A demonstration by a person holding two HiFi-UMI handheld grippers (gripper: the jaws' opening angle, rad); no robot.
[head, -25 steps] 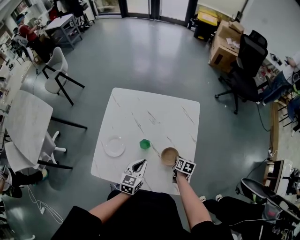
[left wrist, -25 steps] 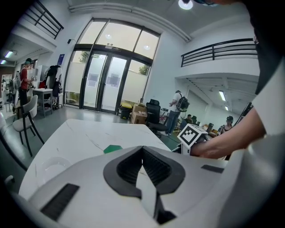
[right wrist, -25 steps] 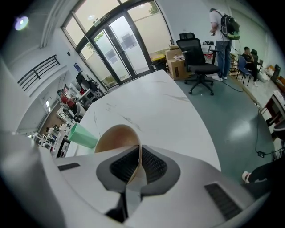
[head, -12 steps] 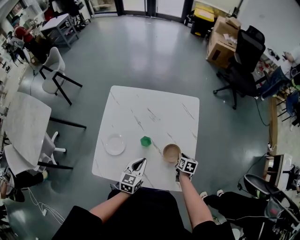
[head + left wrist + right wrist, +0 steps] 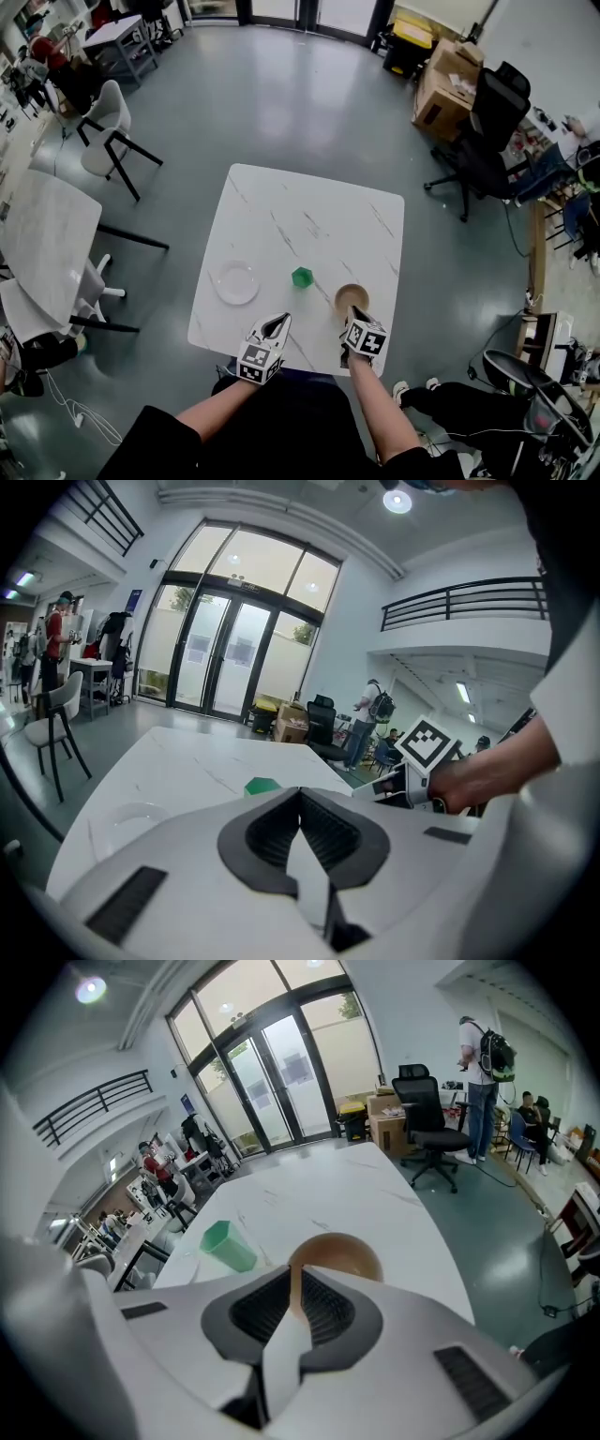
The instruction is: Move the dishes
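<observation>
**Item under task.** The brown bowl (image 5: 352, 299) sits over the near right part of the white marbled worktop (image 5: 309, 211). It is close to the near edge and a little in from the right edge. It is round and upright, mouth up, so it has no long axis to line up. No view settles whether its base rests on the worktop or hangs just clear of it.

**Grip.** The right hand-held gripper (image 5: 296, 1283) comes in from the near side, pointing away from the person and downward. Its jaws are drawn narrow onto the near rim of the bowl, and a strip of brown wall shows between the pads. The bowl therefore lies directly ahead of this gripper, on its far side.

**Other hand.** The left hand-held gripper (image 5: 300, 803) is closed tight with nothing between its jaws. It is at the near edge, left of the bowl and apart from it. The right hand is the nearer and the only one engaged.

**Surroundings.**
- A green cup (image 5: 302, 277) stands just left of the bowl and slightly farther off. It is the nearest obstacle to any leftward carry.
- A white plate (image 5: 235, 281) lies well left, near the left edge.
- The far half of the worktop is bare.

**Assessment.** A rim pinch on one side is likely to let the bowl tilt. The far side gives the freest path, while the near and right edges leave little margin.
</observation>
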